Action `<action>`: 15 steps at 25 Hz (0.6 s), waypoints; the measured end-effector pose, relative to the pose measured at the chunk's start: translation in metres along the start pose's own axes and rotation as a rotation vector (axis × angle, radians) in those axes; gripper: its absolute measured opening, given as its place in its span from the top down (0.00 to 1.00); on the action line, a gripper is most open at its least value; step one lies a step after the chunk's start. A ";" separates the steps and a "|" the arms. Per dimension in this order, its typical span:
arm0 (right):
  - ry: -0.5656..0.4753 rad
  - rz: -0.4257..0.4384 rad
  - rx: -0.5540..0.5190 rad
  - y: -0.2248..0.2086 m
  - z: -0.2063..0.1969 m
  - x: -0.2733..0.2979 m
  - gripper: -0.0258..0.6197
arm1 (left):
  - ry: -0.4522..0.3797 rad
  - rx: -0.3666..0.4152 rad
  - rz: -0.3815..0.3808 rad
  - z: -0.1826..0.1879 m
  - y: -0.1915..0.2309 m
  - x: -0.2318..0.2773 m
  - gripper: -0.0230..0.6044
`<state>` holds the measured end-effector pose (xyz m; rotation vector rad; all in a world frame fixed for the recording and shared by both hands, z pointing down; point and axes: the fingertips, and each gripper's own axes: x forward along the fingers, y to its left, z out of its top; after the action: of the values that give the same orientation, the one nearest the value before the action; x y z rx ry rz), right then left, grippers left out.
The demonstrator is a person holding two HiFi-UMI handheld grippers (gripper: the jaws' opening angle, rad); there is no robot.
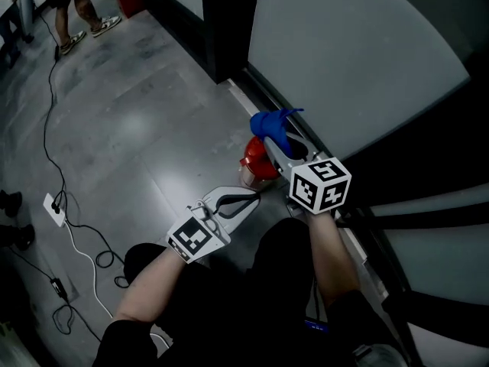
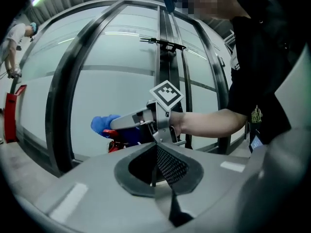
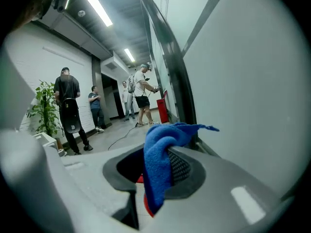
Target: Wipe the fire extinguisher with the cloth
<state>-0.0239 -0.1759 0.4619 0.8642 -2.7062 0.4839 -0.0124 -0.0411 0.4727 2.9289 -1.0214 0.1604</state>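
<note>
Here's the blue cloth (image 1: 269,123), a fuzzy terry rag bunched into a soft lump with 1 frayed corner sticking out to the right. In the right gripper view the cloth (image 3: 158,159) drapes down over the jaws like a tongue. The right hand-held gripper (image 1: 275,140) is clenched on it, the fold pinched against the mesh pad.

Below it in the head view, just right of centre, is the fire extinguisher (image 1: 256,163): glossy red, rounded on top, standing on the grey floor (image 1: 137,105) at the foot of the glass wall (image 1: 344,60). Only its upper part shows; the cloth and the right hand-held gripper cover its far side, and its handle and label can't be made out. In the right gripper view just 2 slivers of red (image 3: 145,207) peek out from under the cloth's hanging end. From the left gripper view it's a small red patch (image 2: 112,143) under the blue cloth (image 2: 102,125), low and left of centre.

The cloth lies on the extinguisher's top, on the wall side.

The left hand-held gripper (image 1: 252,197) sits just below and left of the extinguisher, apart from it, its jaws pressed together on nothing.
</note>
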 end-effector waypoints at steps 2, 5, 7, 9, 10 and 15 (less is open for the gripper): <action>0.002 0.015 -0.002 0.009 0.001 -0.001 0.81 | 0.017 0.004 0.001 -0.005 0.002 -0.002 0.95; -0.009 0.070 0.037 0.021 0.004 -0.004 0.81 | 0.032 -0.002 0.003 -0.011 0.006 0.002 0.95; -0.024 0.102 0.070 0.028 0.005 -0.007 0.81 | 0.042 -0.001 -0.002 -0.013 0.007 0.006 0.95; -0.032 0.114 0.080 0.033 0.007 -0.007 0.81 | 0.050 0.009 -0.017 -0.014 0.005 0.009 0.95; -0.035 0.119 0.081 0.036 0.007 -0.007 0.81 | 0.052 0.012 -0.026 -0.013 0.004 0.009 0.95; -0.048 0.156 0.083 0.050 0.010 -0.011 0.81 | 0.064 0.018 -0.053 -0.014 -0.002 0.010 0.95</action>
<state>-0.0464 -0.1355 0.4368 0.6965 -2.8285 0.6192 -0.0042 -0.0447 0.4878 2.9428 -0.9373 0.2619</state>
